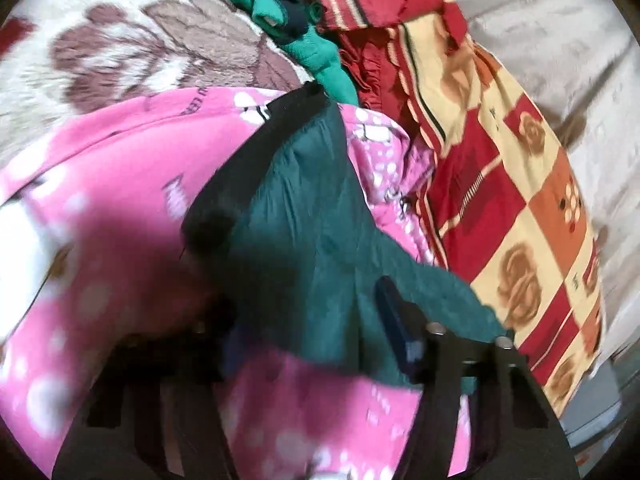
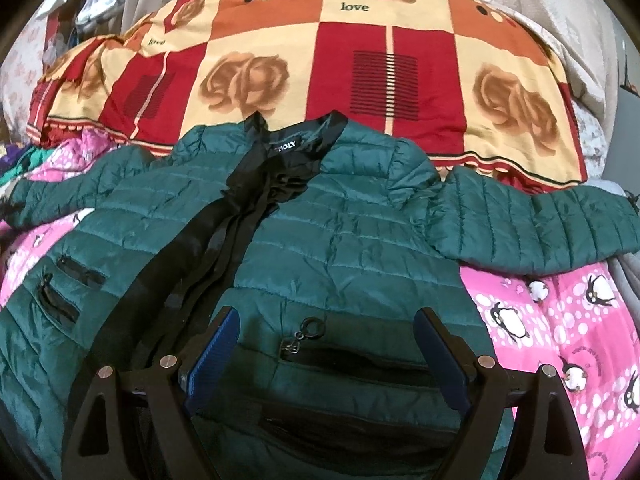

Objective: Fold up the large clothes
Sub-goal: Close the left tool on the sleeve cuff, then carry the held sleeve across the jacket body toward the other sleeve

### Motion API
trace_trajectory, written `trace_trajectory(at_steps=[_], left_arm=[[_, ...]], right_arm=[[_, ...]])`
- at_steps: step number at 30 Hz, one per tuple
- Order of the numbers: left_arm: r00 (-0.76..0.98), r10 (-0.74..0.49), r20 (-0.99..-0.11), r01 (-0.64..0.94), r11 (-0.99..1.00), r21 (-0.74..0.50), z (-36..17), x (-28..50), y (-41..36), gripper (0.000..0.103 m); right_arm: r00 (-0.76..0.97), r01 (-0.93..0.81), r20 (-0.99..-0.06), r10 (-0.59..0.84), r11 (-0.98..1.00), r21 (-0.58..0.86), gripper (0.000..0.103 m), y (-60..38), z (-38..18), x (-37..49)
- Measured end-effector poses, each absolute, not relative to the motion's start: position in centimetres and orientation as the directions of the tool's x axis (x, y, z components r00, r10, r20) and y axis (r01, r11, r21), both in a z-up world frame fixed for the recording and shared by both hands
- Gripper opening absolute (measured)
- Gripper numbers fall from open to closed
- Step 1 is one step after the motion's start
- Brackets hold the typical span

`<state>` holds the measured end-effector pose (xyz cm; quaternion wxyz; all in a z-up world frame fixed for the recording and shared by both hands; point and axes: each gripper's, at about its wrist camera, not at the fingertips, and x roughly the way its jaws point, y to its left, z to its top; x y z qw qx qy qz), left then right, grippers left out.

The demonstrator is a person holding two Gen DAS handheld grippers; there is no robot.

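Observation:
A dark green quilted jacket (image 2: 340, 240) with black zipper lining lies front up on a pink penguin blanket (image 2: 560, 340), collar toward the far side, one sleeve (image 2: 540, 224) spread to the right. My right gripper (image 2: 324, 332) is open just above the jacket's lower right panel, near a pocket zipper pull (image 2: 304, 330). In the blurred left wrist view a fold of the jacket (image 1: 320, 248) lies between the fingers of my left gripper (image 1: 304, 320); whether the jaws are shut on it is not clear. The left finger is mostly hidden by cloth.
A red, cream and orange rose-patterned pillow (image 2: 340, 60) lies behind the jacket's collar. A pile of bright green and purple clothes (image 1: 280, 12) sits at the far side on a beige floral blanket (image 1: 120, 48). Pale bedding (image 1: 560, 60) lies to the right.

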<state>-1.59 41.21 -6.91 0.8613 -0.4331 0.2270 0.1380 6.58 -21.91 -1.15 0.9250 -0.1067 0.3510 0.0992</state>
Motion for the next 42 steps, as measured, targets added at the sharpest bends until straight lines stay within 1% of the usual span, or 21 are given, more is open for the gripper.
trace_trajectory(at_steps=[1,4,6,8,11,15,18,21,25,28,31,35,37,40,42], left_arm=[[0.862,0.048,-0.505,-0.438,0.574,-0.692,-6.9,-1.2,41.6,0.056],[0.863,0.076,-0.499,-0.451,0.561,-0.694,-6.5,-0.5,42.3,0.045],[0.845,0.110,-0.523,-0.490,0.546,-0.679,-6.5,-0.2,42.7,0.027],[0.819,0.136,-0.557,-0.537,0.524,-0.662,-6.7,-0.3,42.9,0.016],[0.792,0.181,-0.583,-0.573,0.552,-0.606,-5.5,0.0,42.2,0.011],[0.768,0.245,-0.592,-0.595,0.617,-0.516,-2.6,0.8,40.5,0.010],[0.786,0.205,-0.583,-0.554,0.651,-0.519,-0.9,1.6,38.7,0.010],[0.821,0.128,-0.556,-0.462,0.721,-0.516,1.0,3.2,35.0,0.010],[0.846,0.019,-0.533,-0.331,0.802,-0.497,3.2,6.2,28.2,0.010],[0.847,-0.074,-0.526,-0.236,0.835,-0.497,4.4,8.7,22.8,0.010],[0.834,-0.172,-0.524,-0.133,0.859,-0.494,5.4,11.4,16.5,0.010],[0.800,-0.289,-0.525,-0.009,0.870,-0.493,5.8,14.4,8.1,0.010],[0.776,-0.354,-0.522,0.048,0.858,-0.511,5.5,15.4,4.4,0.010],[0.727,-0.439,-0.528,0.109,0.833,-0.542,4.9,17.0,-1.2,0.010],[0.700,-0.471,-0.537,0.143,0.829,-0.541,4.6,18.0,-4.7,0.010]], right_arm=[[0.734,-0.261,-0.671,0.105,0.956,-0.136,0.087,-21.7,-1.2,6.6],[0.732,-0.265,-0.675,0.096,0.952,-0.151,0.087,-21.5,-1.4,6.6],[0.730,-0.265,-0.677,0.093,0.952,-0.155,0.087,-21.4,-1.5,6.7],[0.730,-0.264,-0.678,0.092,0.952,-0.154,0.087,-21.4,-1.4,6.7],[0.740,-0.261,-0.666,0.091,0.952,-0.160,0.087,-21.4,-1.2,6.5],[0.757,-0.251,-0.649,0.079,0.952,-0.177,0.087,-21.9,0.1,5.7],[0.772,-0.224,-0.634,0.056,0.956,-0.189,0.087,-23.0,1.2,4.9],[0.783,-0.189,-0.621,0.039,0.966,-0.178,0.087,-24.6,2.4,4.3],[0.787,-0.150,-0.617,0.026,0.977,-0.150,0.087,-26.6,3.3,3.8],[0.779,-0.113,-0.627,-0.011,0.981,-0.157,0.087,-27.8,3.5,3.6],[0.750,-0.073,-0.660,-0.045,0.986,-0.151,0.087,-29.3,3.1,3.9],[0.709,-0.039,-0.702,-0.070,0.990,-0.138,0.087,-31.3,2.1,4.5],[0.692,-0.027,-0.718,-0.083,0.990,-0.140,0.087,-32.2,1.7,4.6],[0.673,-0.021,-0.734,-0.087,0.990,-0.136,0.087,-33.3,1.3,4.7],[0.668,-0.016,-0.739,-0.087,0.991,-0.131,0.087,-33.9,1.2,4.6]])
